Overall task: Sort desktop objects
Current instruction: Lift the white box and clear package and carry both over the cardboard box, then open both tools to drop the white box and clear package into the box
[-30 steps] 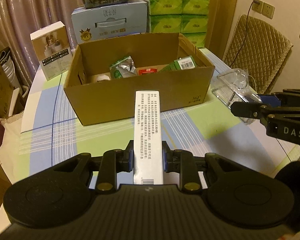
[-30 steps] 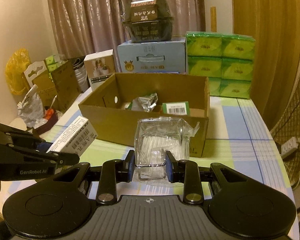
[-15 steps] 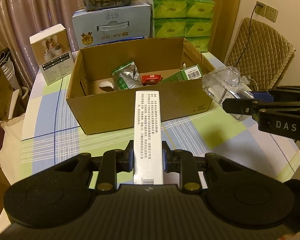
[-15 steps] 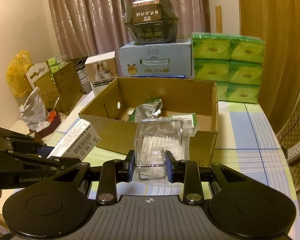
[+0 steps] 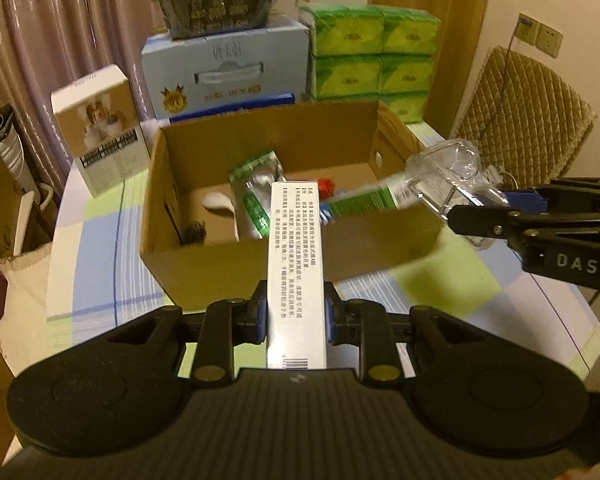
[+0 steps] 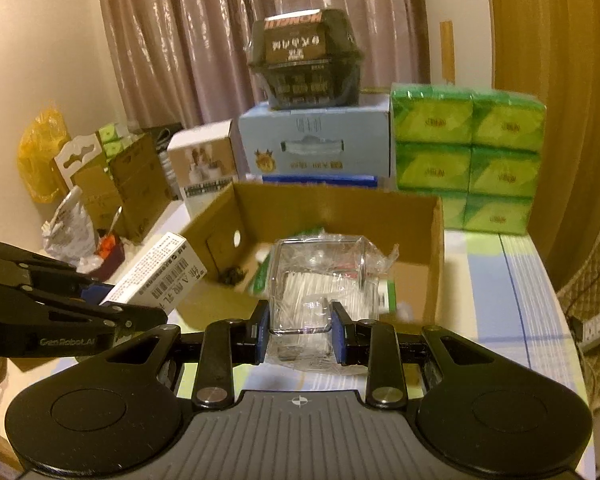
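A table (image 5: 100, 248) under a checked green, blue and white cloth carries an open brown cardboard box (image 5: 228, 264), directly ahead of both grippers. The left gripper (image 5: 297, 314) grasps a long white printed carton (image 5: 296, 256), whose far end reaches over the box's near wall. The right gripper (image 6: 300, 330) is clenched on a clear plastic container of white sticks in crinkled wrap (image 6: 320, 280), held at the box's near edge. Inside the box lie a silver-green foil pouch (image 5: 256, 196) and a white spoon (image 5: 220, 204).
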Motion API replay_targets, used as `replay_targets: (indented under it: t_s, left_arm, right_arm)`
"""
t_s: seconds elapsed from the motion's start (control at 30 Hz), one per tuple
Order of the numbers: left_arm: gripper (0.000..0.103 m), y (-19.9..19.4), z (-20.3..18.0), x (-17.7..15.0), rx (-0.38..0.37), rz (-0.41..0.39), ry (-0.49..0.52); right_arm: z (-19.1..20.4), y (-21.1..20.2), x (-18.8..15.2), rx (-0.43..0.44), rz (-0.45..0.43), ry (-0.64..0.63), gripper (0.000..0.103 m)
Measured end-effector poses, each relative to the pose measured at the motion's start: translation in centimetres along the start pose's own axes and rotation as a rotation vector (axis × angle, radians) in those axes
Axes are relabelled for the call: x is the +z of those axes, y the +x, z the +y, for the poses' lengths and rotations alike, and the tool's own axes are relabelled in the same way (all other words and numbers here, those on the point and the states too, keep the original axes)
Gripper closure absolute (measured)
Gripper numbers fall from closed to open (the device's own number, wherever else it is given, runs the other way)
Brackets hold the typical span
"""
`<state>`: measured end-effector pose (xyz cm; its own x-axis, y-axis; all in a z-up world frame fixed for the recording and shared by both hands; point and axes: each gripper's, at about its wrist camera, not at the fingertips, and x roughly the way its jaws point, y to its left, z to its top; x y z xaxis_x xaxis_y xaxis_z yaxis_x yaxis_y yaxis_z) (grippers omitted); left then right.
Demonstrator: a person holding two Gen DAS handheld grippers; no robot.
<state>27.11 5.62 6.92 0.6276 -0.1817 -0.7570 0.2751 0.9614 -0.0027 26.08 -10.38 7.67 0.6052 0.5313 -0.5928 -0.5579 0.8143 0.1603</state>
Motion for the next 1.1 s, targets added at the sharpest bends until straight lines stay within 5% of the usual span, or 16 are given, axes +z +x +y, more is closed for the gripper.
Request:
replay_targets:
  t_s: [0.53, 0.63, 0.97, 1.1]
  left_arm:
    - [0.081, 9.9, 5.6, 7.6, 0.035, 0.021, -0.060]
    - [0.060, 11.3, 6.5, 8.0, 0.038, 0.009, -0.095]
    - [0.047, 10.7, 7.7, 6.4, 0.054, -0.033, -0.120]
    - [0.037, 9.6, 7.6, 5.7, 0.069, -0.046, -0.118]
  right_arm:
    - [-3.5, 11.2, 5.5, -0.005, 0.065, 0.008, 0.075]
    - [-4.0, 12.9, 5.3, -0.002, 0.086, 0.018, 0.075]
    - [-4.5, 15.4, 4.6, 0.015, 0.115, 0.046, 0.075]
    - [-4.2, 15.1, 5.0, 0.033, 0.092, 0.053, 0.059]
